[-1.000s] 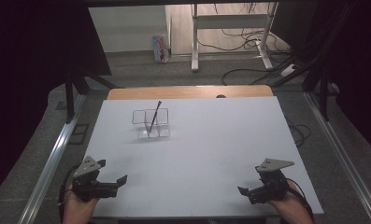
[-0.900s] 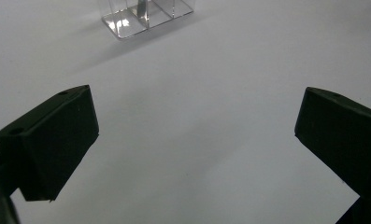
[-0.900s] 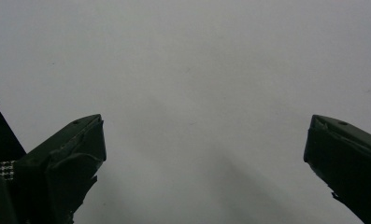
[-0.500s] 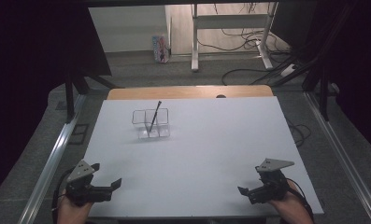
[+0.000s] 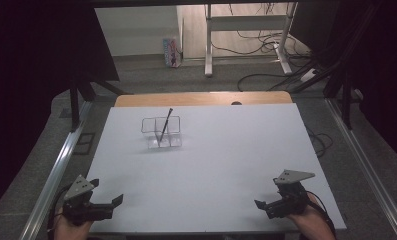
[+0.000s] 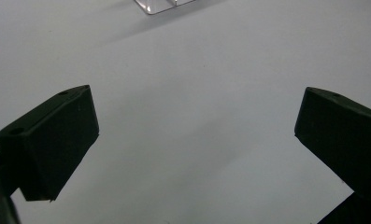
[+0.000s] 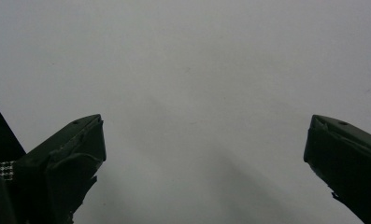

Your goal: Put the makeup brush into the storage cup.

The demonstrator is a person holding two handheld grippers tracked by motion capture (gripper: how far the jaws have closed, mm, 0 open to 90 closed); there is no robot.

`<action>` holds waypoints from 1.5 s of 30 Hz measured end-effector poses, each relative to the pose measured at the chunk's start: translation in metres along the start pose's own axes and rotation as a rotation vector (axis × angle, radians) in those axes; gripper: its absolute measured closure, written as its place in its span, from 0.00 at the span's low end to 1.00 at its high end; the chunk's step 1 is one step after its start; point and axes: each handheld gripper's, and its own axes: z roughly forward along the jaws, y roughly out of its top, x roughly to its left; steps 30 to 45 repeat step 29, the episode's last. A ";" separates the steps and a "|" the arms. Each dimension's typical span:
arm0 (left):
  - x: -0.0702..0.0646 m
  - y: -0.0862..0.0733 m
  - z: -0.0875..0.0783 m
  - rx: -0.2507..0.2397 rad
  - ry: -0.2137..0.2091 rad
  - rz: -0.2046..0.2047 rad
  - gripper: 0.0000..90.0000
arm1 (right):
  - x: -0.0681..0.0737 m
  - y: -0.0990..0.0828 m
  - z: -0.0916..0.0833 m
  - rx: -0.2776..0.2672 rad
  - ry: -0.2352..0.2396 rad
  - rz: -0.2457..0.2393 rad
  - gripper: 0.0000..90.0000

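Note:
A clear plastic holder (image 5: pixel 161 132) with compartments stands on the far left part of the white table (image 5: pixel 226 150). A dark pen (image 5: pixel 165 125) leans in it, tip down. My left gripper (image 5: pixel 113 204) is at the near left corner, open and holding nothing, well short of the holder. In the left gripper view its jaws (image 6: pixel 197 100) stand wide apart over bare white table, with a corner of the holder (image 6: pixel 162 4) at the top edge. My right gripper (image 5: pixel 262 205) is at the near right edge, open; its jaws (image 7: pixel 204 123) frame bare table.
A wooden strip (image 5: pixel 201 98) runs along the table's far edge. Metal rails (image 5: pixel 56 170) flank both sides. Behind the table, on the floor, are desk legs (image 5: pixel 208 45), cables (image 5: pixel 266 80) and a small box (image 5: pixel 171 52).
My left gripper has drawn back toward the near left corner of the table. The right gripper, the holder and the pen have stayed put.

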 end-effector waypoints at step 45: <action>0.015 -0.018 -0.006 0.026 0.031 -0.066 0.00 | -0.001 0.000 0.001 0.003 -0.001 0.005 0.00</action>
